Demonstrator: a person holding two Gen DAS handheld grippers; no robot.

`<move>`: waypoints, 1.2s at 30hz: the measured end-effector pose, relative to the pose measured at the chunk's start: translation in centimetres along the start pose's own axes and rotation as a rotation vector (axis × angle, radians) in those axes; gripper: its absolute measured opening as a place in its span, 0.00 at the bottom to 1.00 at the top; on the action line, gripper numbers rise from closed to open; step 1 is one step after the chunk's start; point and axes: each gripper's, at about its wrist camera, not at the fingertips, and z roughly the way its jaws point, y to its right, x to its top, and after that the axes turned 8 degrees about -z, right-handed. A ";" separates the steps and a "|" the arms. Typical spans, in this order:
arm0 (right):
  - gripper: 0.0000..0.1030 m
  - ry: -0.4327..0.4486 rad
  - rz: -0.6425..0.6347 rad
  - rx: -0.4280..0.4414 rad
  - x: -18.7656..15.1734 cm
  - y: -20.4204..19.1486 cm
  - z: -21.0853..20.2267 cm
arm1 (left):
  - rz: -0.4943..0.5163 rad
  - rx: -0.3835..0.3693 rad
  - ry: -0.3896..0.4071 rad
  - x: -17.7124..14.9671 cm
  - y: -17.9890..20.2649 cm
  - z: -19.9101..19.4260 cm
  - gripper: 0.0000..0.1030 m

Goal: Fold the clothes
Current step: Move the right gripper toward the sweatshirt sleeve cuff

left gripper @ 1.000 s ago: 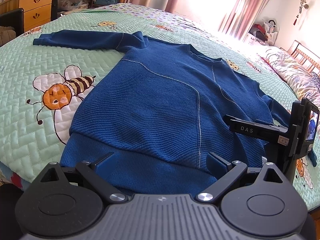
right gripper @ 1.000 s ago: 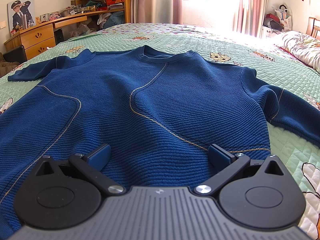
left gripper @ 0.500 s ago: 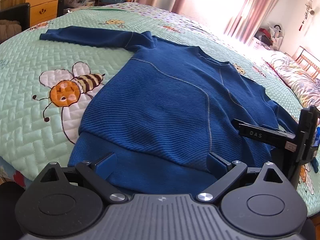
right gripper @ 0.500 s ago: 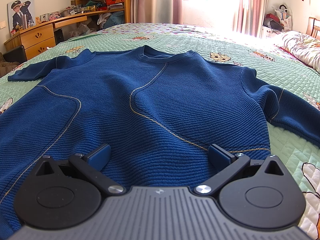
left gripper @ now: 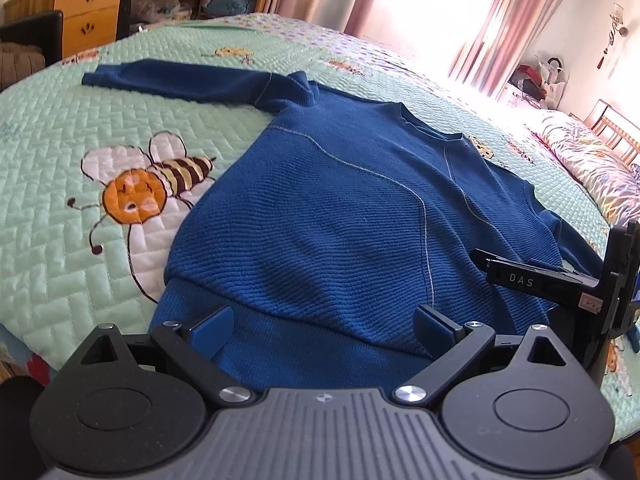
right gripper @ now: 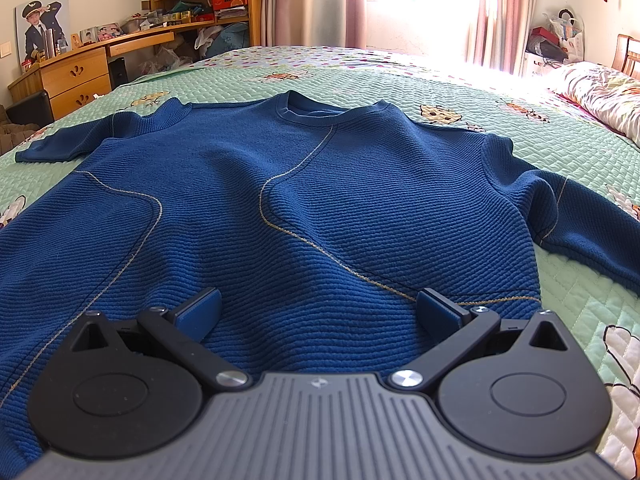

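A: What changed? Left gripper has swung, so the left sleeve sits further into its view; right gripper hasn't budged.
B: Jaws?
A: Both pairs wide apart, holding nothing, poised over the hem of the blue sweater.
B: So folding hasn't started?
A: Looks that way. Sweater lies flat on the bed, sleeves out. Thick ribbed knit, pale curved stitching; quilted green cover with a bee left of it.
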 end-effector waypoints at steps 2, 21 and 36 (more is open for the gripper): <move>1.00 0.000 0.000 0.000 0.0 0.0 0.0 | 0.008 0.007 0.007 0.0 -0.2 -0.2 0.94; 1.00 0.004 0.009 0.011 0.0 0.2 0.2 | -0.061 0.089 0.103 3.8 -7.7 -2.7 0.94; 0.92 0.165 0.096 0.120 -0.3 -0.4 -5.3 | -0.193 0.025 0.122 8.4 -10.5 -0.6 0.94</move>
